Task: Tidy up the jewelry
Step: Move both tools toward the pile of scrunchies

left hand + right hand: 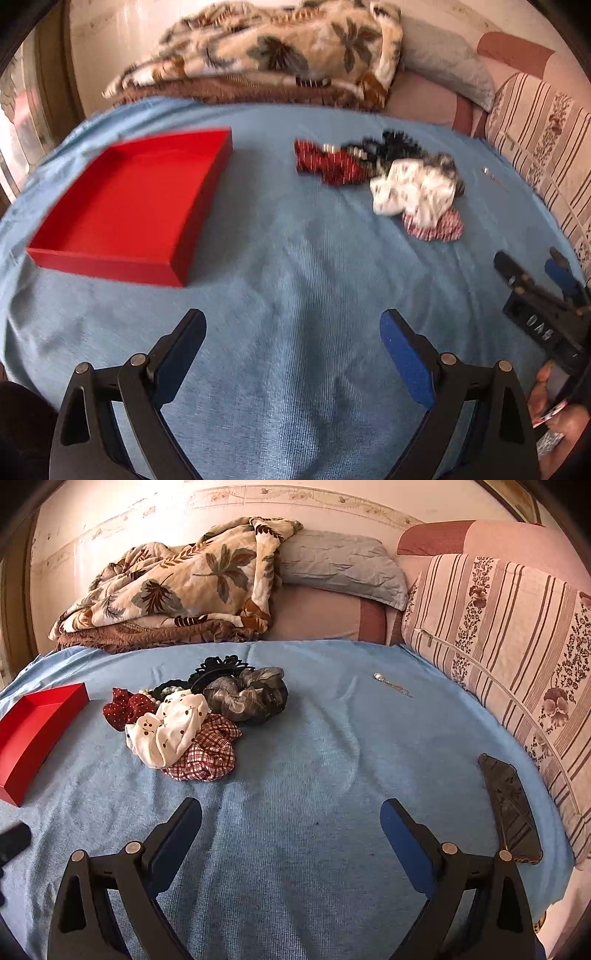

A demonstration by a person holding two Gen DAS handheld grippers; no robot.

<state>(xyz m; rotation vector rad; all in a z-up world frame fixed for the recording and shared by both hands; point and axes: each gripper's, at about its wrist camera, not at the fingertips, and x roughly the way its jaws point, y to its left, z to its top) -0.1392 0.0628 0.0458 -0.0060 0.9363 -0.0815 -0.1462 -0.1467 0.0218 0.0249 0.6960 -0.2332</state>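
An empty red box [125, 206] [33, 723] lies on the blue cloth at the left. A heap of scrunchies [195, 720] [399, 184] lies near the middle: dark red dotted, white dotted, red checked, grey, with a black hair clip [218, 668] and beads behind. A thin silver chain with a pendant [391, 685] [493, 177] rests apart, to the right of the heap. My left gripper [293, 328] hovers open above bare cloth, nearer than the box and heap. My right gripper [291, 816] is open too, with nothing between its fingers, and shows at the right edge of the left wrist view [535, 280].
A dark phone [511, 805] lies near the cloth's right edge. A striped floral cushion [509, 638] borders the right side. A leaf-print blanket [177, 587] and a grey-blue pillow [340, 565] are piled at the back against the wall. A hand [554, 406] holds the right gripper.
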